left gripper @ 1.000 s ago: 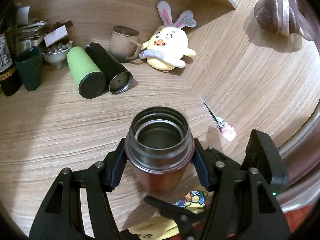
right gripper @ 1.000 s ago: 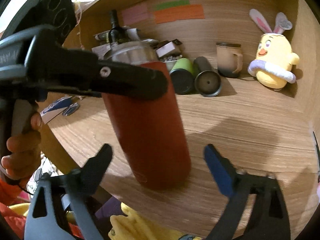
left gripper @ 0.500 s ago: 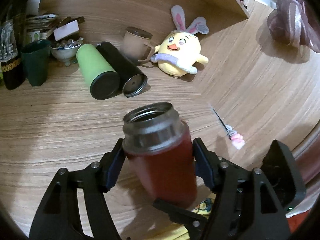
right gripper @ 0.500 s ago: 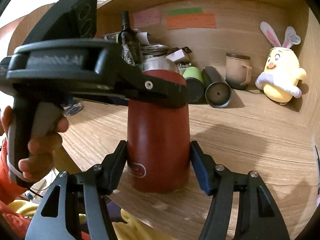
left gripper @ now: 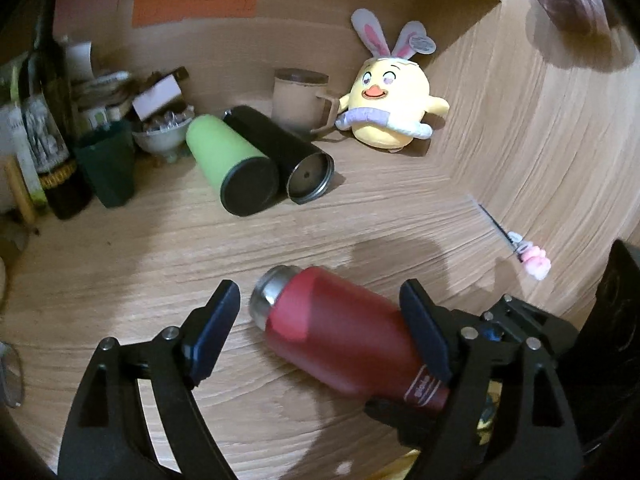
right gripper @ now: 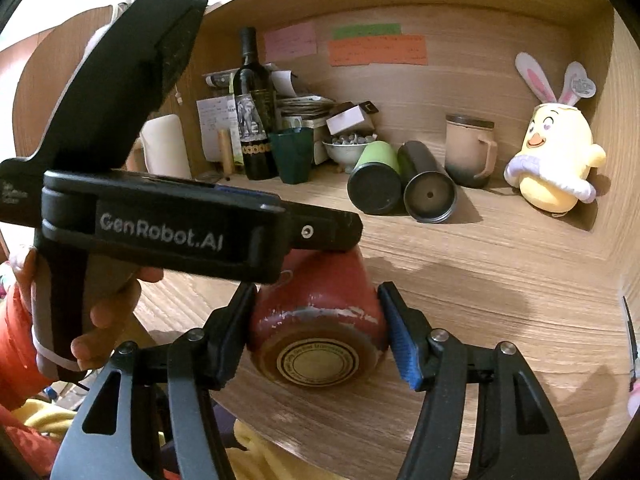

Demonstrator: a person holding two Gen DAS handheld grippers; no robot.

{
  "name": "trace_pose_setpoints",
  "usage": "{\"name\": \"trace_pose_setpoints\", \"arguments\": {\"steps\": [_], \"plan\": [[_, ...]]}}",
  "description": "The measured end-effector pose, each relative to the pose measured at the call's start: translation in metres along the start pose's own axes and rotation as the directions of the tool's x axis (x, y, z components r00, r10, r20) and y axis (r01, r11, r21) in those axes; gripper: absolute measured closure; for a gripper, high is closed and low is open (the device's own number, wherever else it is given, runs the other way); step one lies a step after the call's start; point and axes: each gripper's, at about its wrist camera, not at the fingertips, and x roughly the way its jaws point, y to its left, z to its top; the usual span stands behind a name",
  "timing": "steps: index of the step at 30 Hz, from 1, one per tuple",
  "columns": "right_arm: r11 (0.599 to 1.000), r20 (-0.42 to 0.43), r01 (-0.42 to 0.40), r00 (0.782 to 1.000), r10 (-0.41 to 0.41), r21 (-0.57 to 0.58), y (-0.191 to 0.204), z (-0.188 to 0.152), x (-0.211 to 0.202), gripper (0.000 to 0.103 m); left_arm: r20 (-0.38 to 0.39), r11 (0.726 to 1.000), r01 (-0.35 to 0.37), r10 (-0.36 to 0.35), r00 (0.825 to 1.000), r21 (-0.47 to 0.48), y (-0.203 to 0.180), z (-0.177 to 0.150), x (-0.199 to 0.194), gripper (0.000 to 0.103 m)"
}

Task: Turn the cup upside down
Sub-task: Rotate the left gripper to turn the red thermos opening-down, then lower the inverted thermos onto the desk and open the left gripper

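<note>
The red metal cup (left gripper: 344, 328) is tilted on its side above the wooden desk, its steel mouth pointing away to the left. My left gripper (left gripper: 320, 332) is open, its fingers standing wide apart on either side of the cup. My right gripper (right gripper: 316, 332) is shut on the cup's base end (right gripper: 320, 320), with the round bottom label facing the right wrist camera. The left gripper's body (right gripper: 160, 224) crosses above the cup in the right wrist view and hides its upper part.
A green tumbler (left gripper: 232, 168) and a black tumbler (left gripper: 284, 160) lie on the desk behind. A beige mug (left gripper: 300, 100), a yellow chick plush (left gripper: 388, 108), a dark green cup (left gripper: 106, 168), a wine bottle (right gripper: 254, 112) and a pen (left gripper: 504, 232) are further off.
The left gripper has opened and let go of the cup. The right gripper, shut on the base, has tipped the cup from upright onto its side.
</note>
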Motion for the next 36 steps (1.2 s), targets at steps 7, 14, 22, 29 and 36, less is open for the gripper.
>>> {"name": "trace_pose_setpoints", "arguments": {"steps": [7, 14, 22, 29, 36], "plan": [[1.000, 0.073, 0.017, 0.997, -0.017, -0.001, -0.004, 0.013, -0.019, 0.045, 0.029, 0.999, 0.041, -0.041, 0.999, -0.004, 0.003, 0.014, -0.028, 0.020], [0.999, 0.118, 0.044, 0.992, -0.041, -0.025, -0.003, 0.035, -0.024, 0.045, 0.099, 0.988, 0.152, -0.151, 0.984, -0.001, -0.001, 0.031, -0.057, 0.012], [0.999, 0.102, 0.035, 0.994, -0.032, -0.024, -0.004, 0.060, -0.004, 0.045, 0.049, 0.993, 0.118, -0.119, 0.992, 0.014, 0.008, 0.050, -0.039, 0.011], [1.000, 0.067, 0.007, 0.998, -0.009, 0.017, -0.010, 0.073, 0.018, 0.044, 0.047, 0.994, 0.089, -0.086, 0.995, -0.058, 0.037, 0.056, -0.026, 0.010], [1.000, 0.008, 0.002, 1.000, -0.002, 0.002, -0.005, 0.063, 0.025, 0.043, 0.053, 0.989, 0.113, -0.109, 0.993, -0.095, 0.049, 0.051, -0.023, 0.009]]}}
